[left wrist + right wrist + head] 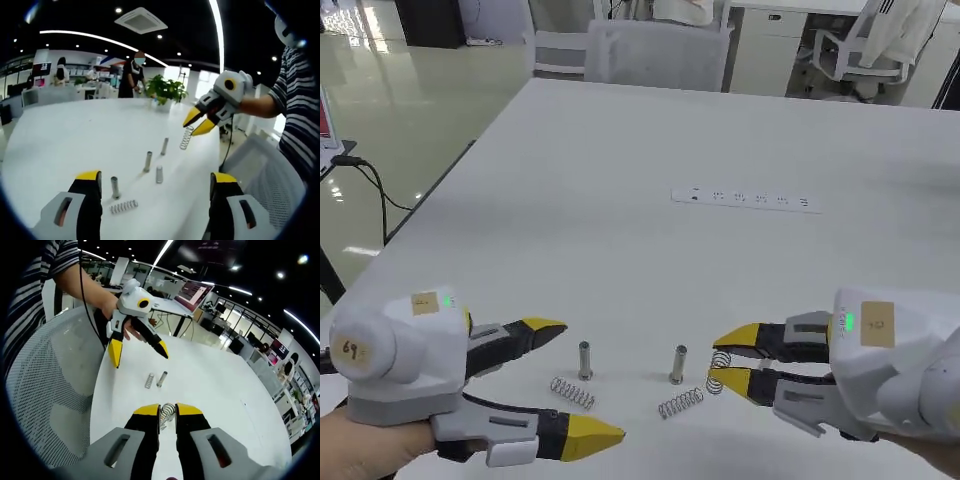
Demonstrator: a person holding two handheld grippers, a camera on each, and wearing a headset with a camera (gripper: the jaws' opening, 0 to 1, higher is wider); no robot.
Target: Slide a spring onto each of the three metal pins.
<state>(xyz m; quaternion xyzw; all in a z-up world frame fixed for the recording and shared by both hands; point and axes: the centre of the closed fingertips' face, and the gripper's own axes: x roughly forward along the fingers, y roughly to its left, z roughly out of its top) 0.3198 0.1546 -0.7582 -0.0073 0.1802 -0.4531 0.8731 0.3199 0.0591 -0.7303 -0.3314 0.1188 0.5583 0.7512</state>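
A spring [186,137] is pinched at its upper end in the right gripper [725,362], clear of the white table [720,270] and just beside an upright metal pin [678,364]; a loose spring [680,403] lies near that pin; another loose spring [572,392] lies by a second pin [584,360]; the left gripper [582,380] hovers empty, claws spread wide. The step probably goes best with the coil held plumb and its bore centred over the pin top, then lowered gently; a tilted coil would probably snag.

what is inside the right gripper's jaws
A spring is clamped between the yellow jaws of the right gripper. Some coils show past the tips; the part pinched between them is covered.
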